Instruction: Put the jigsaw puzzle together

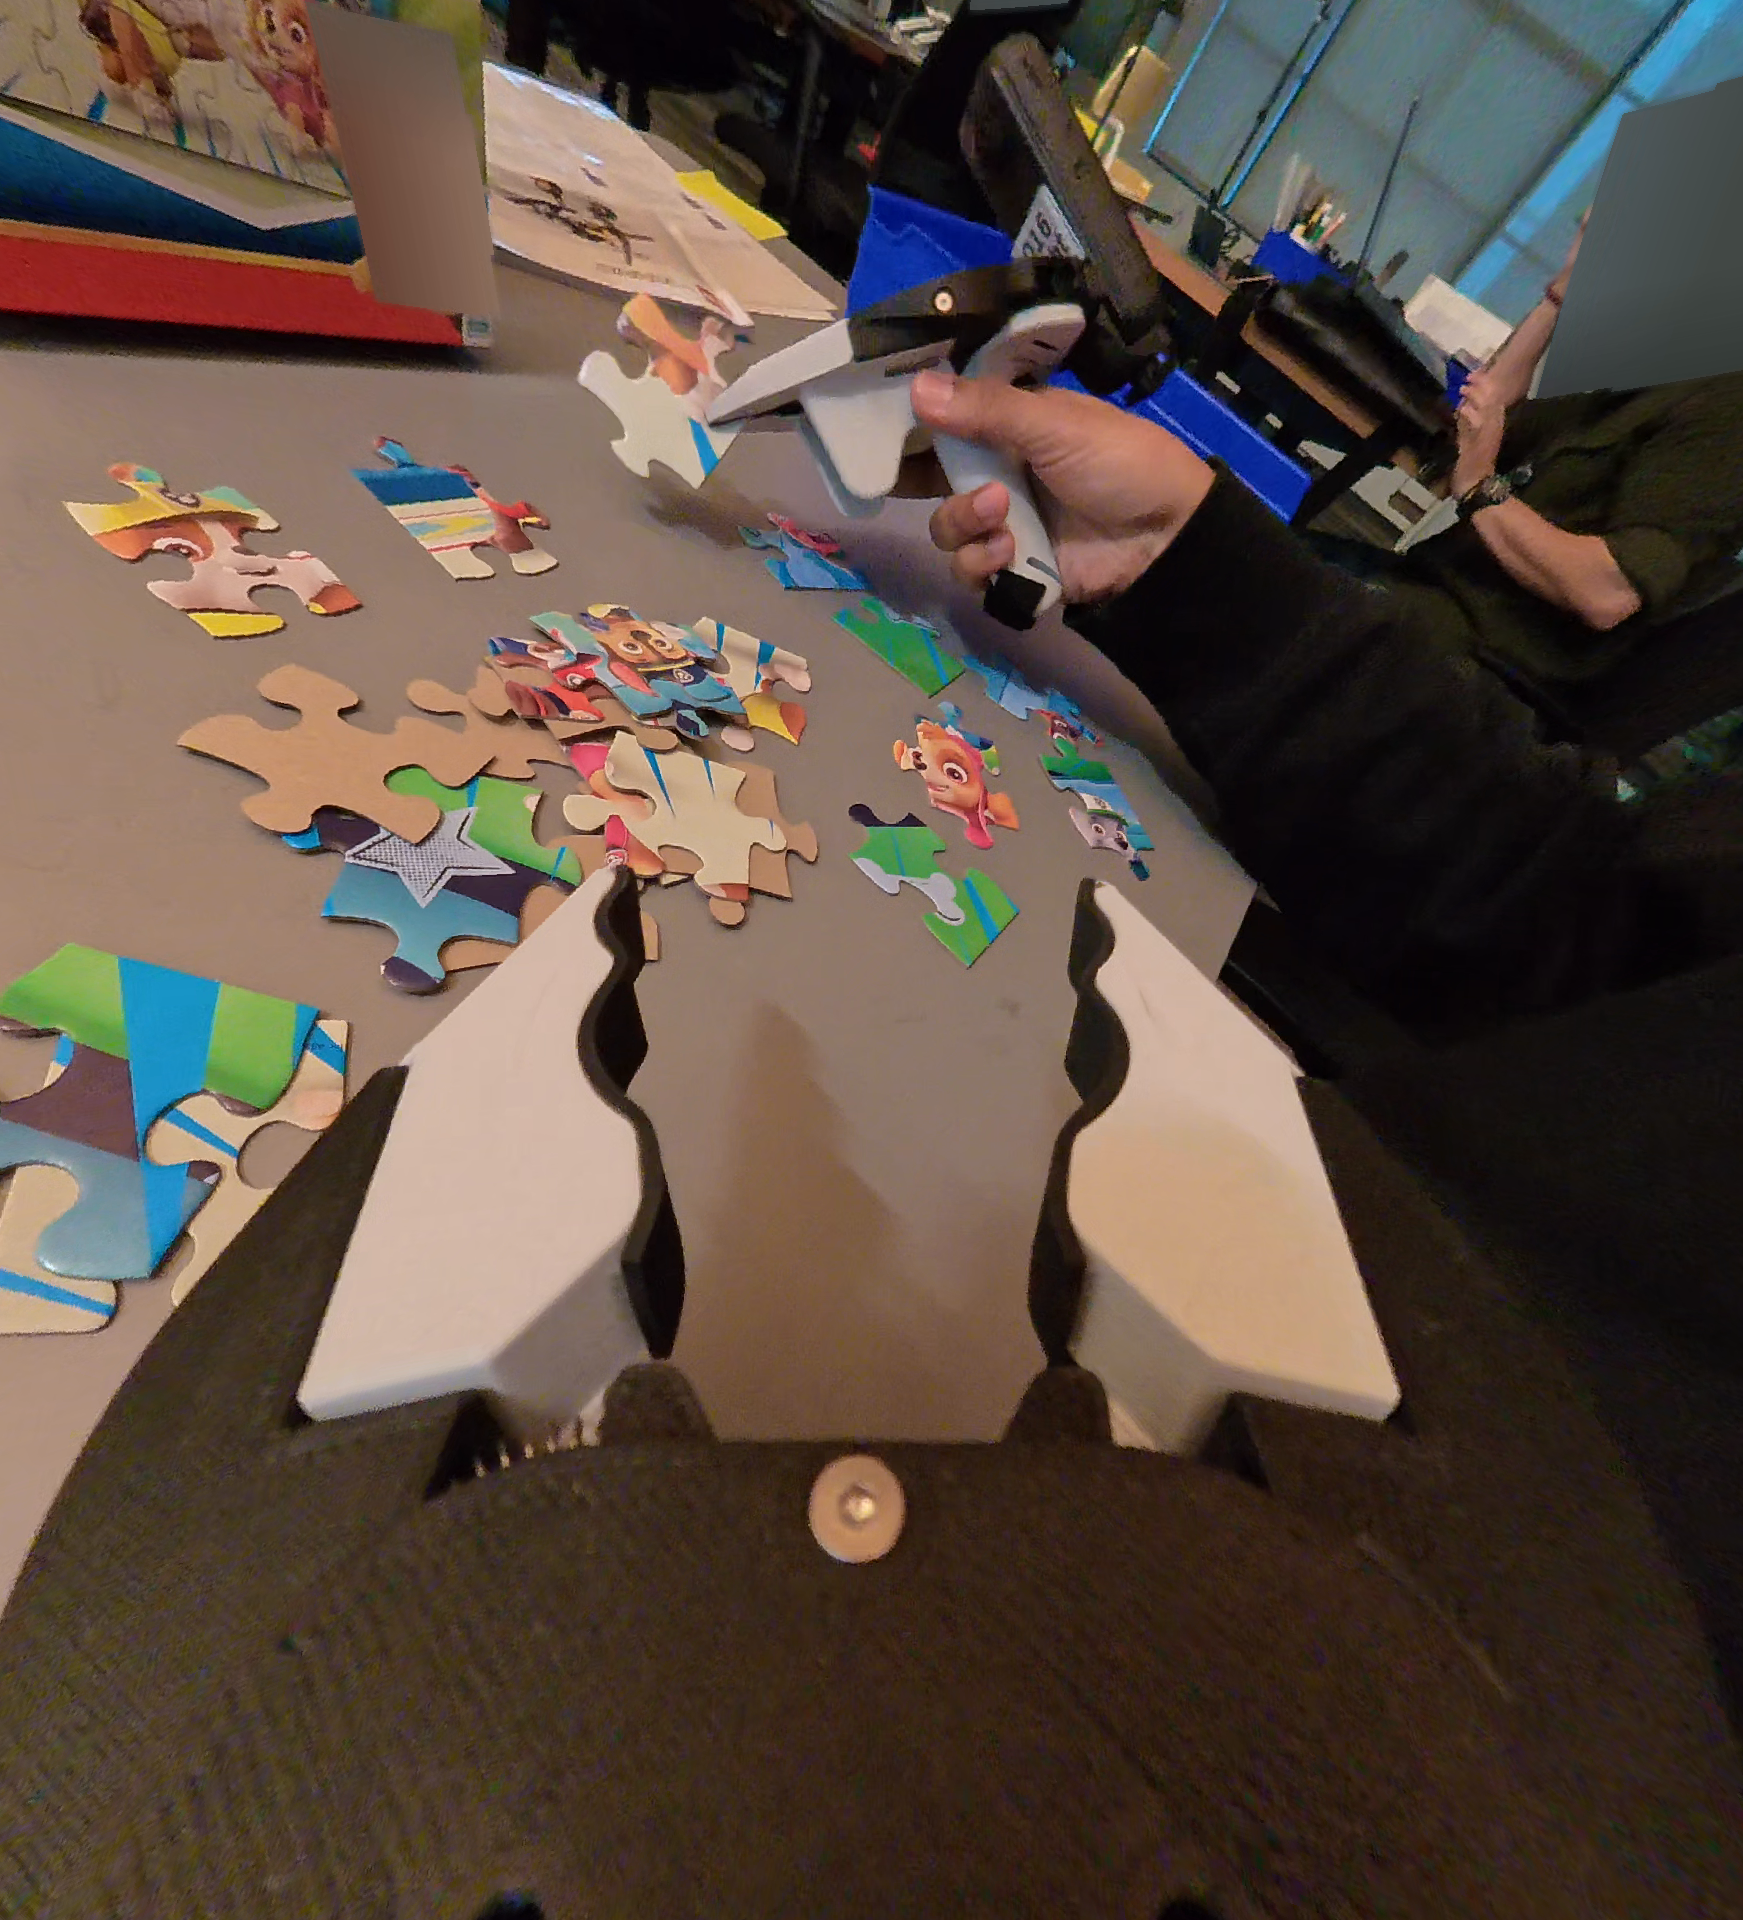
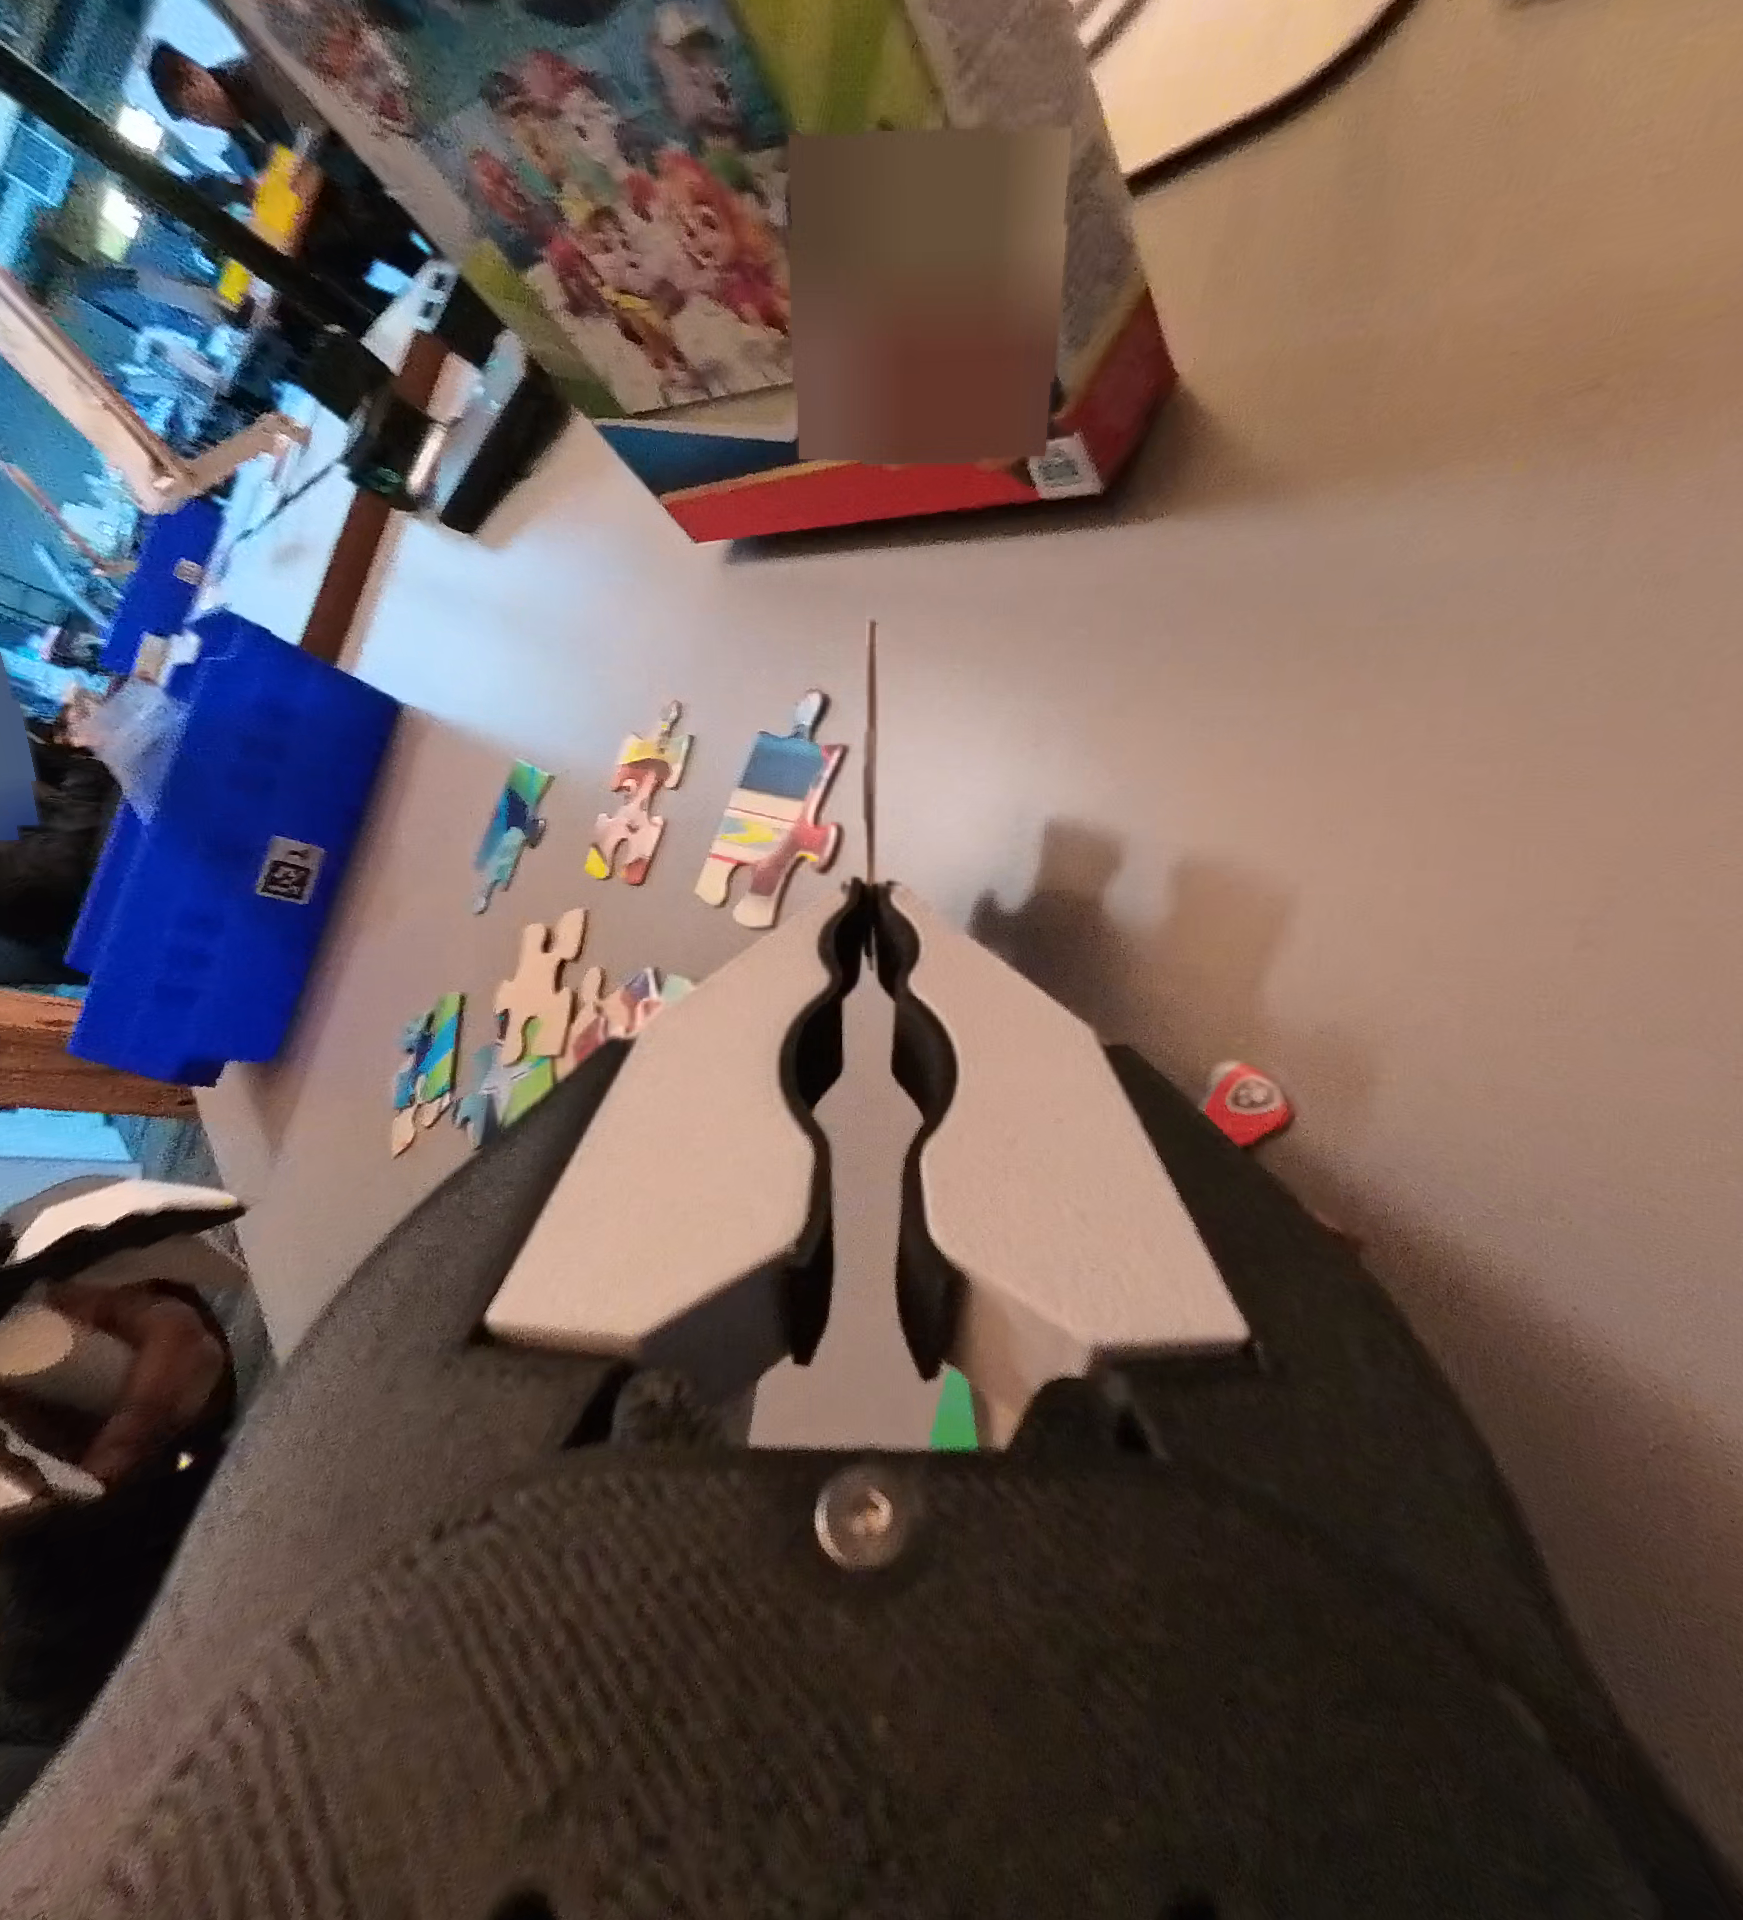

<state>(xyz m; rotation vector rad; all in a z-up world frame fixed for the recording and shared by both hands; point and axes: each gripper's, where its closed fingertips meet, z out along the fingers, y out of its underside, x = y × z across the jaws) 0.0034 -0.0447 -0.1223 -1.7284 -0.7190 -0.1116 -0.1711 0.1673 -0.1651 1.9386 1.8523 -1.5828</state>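
The left gripper (image 1: 851, 894) hangs low over the table's near edge, its white fingers (image 1: 524, 1122) spread wide with nothing between them. The right gripper (image 1: 716, 416), raised above the table's far side in a hand (image 1: 1075, 499) with a dark sleeve, has its fingertips pinched together on a puzzle piece (image 1: 659, 405).

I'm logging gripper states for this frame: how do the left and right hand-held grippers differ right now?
The left hand-held gripper has its jaws spread wide with only bare grey table between them; the right hand-held gripper is closed. The left holds nothing; the right pinches a puzzle piece by its edge. The left sits low by the pile of pieces; the right holds its piece lifted off the table. Both have white fingers with black wavy pads.
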